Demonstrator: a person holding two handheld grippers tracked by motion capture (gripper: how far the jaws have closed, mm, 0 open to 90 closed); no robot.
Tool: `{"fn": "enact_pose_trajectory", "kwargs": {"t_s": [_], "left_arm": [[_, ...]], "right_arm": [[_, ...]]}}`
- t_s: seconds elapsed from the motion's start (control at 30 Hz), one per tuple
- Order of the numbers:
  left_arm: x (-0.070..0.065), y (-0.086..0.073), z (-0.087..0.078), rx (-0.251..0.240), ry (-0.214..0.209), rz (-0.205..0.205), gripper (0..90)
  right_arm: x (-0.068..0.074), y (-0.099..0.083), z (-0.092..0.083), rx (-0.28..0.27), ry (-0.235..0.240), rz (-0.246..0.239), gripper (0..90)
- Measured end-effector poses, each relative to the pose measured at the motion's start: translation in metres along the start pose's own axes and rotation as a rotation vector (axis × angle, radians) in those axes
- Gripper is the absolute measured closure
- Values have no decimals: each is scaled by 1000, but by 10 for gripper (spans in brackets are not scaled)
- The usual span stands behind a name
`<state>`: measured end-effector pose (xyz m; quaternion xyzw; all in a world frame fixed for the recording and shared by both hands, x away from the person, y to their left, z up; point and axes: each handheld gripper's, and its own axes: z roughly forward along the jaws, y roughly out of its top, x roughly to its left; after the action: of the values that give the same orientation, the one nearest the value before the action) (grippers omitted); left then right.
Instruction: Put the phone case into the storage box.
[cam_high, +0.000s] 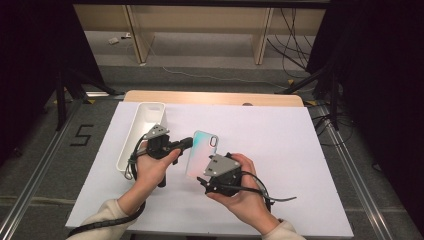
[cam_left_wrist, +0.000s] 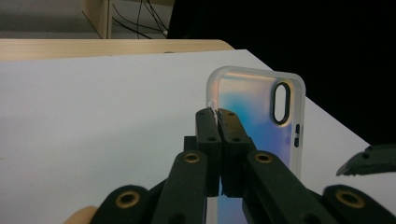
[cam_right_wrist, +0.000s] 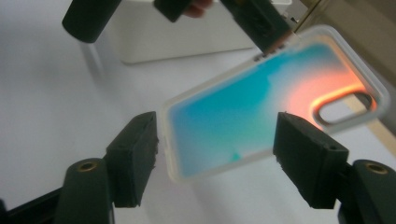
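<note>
A translucent phone case (cam_high: 202, 150) tinted blue and orange, with an oval camera cutout, is held tilted above the white table. My left gripper (cam_high: 189, 142) is shut on the case's long edge near its top, and in the left gripper view the jaws (cam_left_wrist: 217, 114) pinch that clear rim beside the case (cam_left_wrist: 261, 112). My right gripper (cam_high: 202, 177) is just below the case's lower end. In the right gripper view its jaws (cam_right_wrist: 215, 140) stand open on either side of the case (cam_right_wrist: 243, 121), with a gap at each pad.
A long white bin (cam_high: 145, 117) stands at the table's left, just beyond the left hand. The white sheet (cam_high: 290, 150) covers a wooden tabletop (cam_high: 215, 97), with bare room to the right. Floor, cables and dark stands lie beyond.
</note>
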<state>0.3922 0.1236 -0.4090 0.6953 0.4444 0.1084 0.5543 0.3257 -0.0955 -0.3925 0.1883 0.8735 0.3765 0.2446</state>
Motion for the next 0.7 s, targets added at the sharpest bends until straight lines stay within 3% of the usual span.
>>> {"fn": "enact_pose_trajectory", "kwargs": {"t_s": [0.2,0.4,0.63,0.7], "left_arm": [[1,0,-7,-24,10,19,880],[2,0,-14,-45,25,38,880],[6,2,-23,-66,41,41,880],[7,3,-26,-73,48,39,880]], "right_arm": [[-15,-18,-11,-46,-30,130,278],[-24,-37,-21,-84,-37,217,271],[-35,-50,-36,-162,-62,297,251],[-38,-53,-39,-191,-89,292,247]]}}
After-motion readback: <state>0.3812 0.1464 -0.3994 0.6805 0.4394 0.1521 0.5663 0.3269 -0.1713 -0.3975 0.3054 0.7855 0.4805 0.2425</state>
